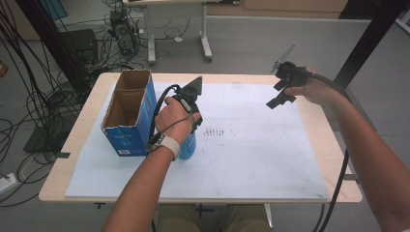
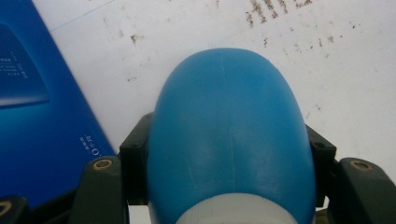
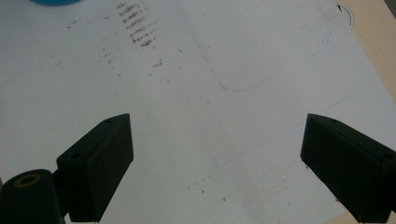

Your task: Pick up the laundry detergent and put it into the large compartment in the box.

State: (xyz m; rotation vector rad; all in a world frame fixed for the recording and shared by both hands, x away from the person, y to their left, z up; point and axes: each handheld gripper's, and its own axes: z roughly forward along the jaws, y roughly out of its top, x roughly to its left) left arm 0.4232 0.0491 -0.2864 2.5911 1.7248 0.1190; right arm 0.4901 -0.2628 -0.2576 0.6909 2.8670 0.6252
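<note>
Bottle gripped beside the box; the lift likely comes next.

High view: my left gripper [image 1: 189,126] pinches the blue bottle [image 1: 187,147], standing on the white mat [image 1: 251,159] just beside the open blue box [image 1: 126,113]; my right gripper [image 1: 282,92] hovers well apart. Left gripper view: jaws clamp both flanks of the bottle [image 2: 231,135]. Right gripper view: jaws spread wide, nothing between them. Next, I judge: raise it straight and clear the box rim.

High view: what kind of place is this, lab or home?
Most likely a lab or recording workspace. Loose cables crowd the floor beside electronics, and a black frame post stands by the table. The work surface is a stained white sheet, not household furniture.
</note>
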